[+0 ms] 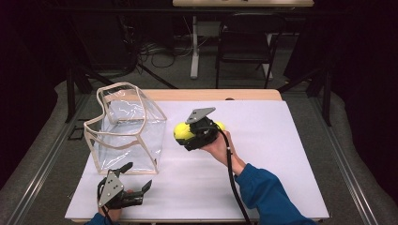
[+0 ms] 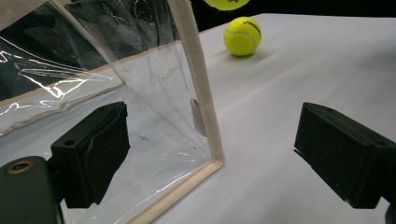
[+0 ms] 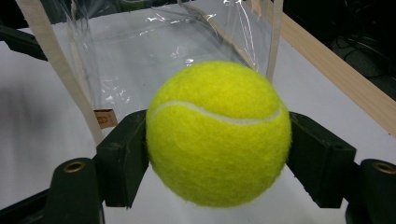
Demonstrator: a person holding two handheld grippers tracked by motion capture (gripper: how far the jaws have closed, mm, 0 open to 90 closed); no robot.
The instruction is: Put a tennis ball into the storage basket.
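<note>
Right gripper (image 1: 184,136) is clamped on a tennis ball (image 1: 182,131), both jaws pressed against the ball's sides; the right gripper view shows the held tennis ball (image 3: 218,133) squeezed between the two black pads, seam running across its upper half. On the high view that gripper sits just right of table centre, raised off the white table (image 1: 281,154), jaws pointing toward 9 o'clock at the clear bag (image 1: 126,129). Held ball is near the bag's right wall but apart from it.

Second tennis ball (image 1: 219,125) peeks out at 3 o'clock of the right gripper body, mostly hidden behind it. Left gripper view gives it better: second ball (image 2: 242,36) resting on the table at 12 o'clock, with the bottom edge of the held ball (image 2: 227,3) hanging above it at the frame top.

Clear bag stands upright at 9–10 o'clock of the table, cream trim on its edges, mouth open upward. Nothing visible inside. A small tan label shows on its side in the right gripper view.

Left gripper (image 1: 140,177) is spread wide, nothing between the jaws. It rests low at 7 o'clock of the table, just in front of the bag's near bottom corner. In the left gripper view the bag's trimmed vertical edge (image 2: 198,84) runs down between the two jaws, closer to the left one, no pad touching it.

Person's right sleeve (image 1: 267,197), blue, comes in from 5 o'clock; black cable trails back along it.
</note>
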